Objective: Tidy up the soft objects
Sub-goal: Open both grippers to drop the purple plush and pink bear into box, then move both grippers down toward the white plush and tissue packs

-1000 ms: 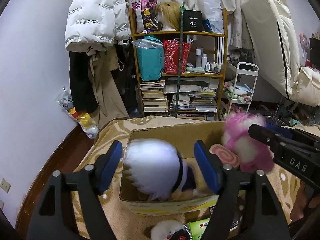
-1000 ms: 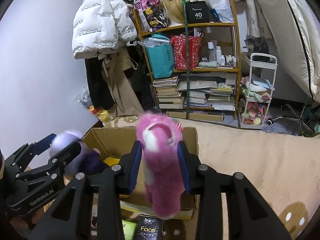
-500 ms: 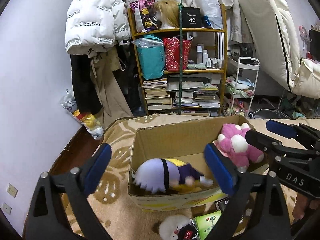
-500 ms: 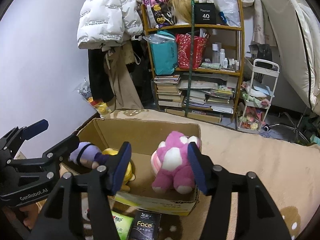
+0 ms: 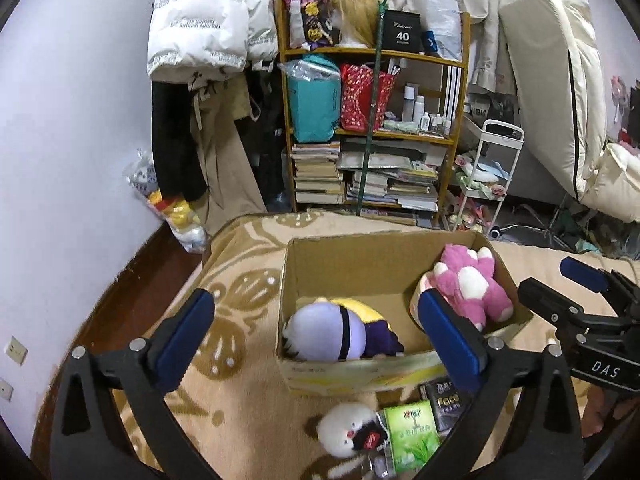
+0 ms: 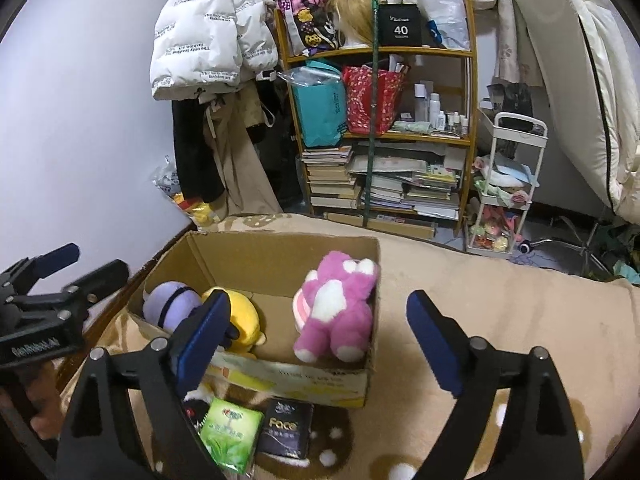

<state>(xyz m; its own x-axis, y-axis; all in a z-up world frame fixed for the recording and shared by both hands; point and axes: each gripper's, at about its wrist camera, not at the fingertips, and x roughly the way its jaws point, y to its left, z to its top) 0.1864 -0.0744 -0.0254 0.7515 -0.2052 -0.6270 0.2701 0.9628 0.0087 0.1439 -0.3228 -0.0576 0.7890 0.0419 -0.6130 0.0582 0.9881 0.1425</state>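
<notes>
A: What is nearest the cameras?

B: The two grippers. The left gripper (image 5: 316, 340) has its blue pads spread wide and the jaws are opening, with nothing pressed between them. The right gripper (image 6: 316, 332) is the same: jaws opening, pads well apart, gripping nothing.

A: And just below them?

B: On the beige blanket (image 6: 500, 304), in front of the box, lie a green tissue pack (image 6: 230, 438), a black pack marked "Face" (image 6: 285, 428) and a small white plush (image 5: 346, 428), close together.

A: Where are the soft toys?

B: Inside the cardboard box (image 5: 344, 264). The purple-headed plush (image 5: 326, 334) lies at the box's left end with a yellow plush (image 6: 242, 318) against it. The pink plush (image 6: 340, 308) sits at the right end, leaning on the wall.

A: Farther back?

B: A wooden shelf (image 6: 466, 120) with books and bags, and a white puffer jacket (image 5: 208, 20) hanging to its left.
</notes>
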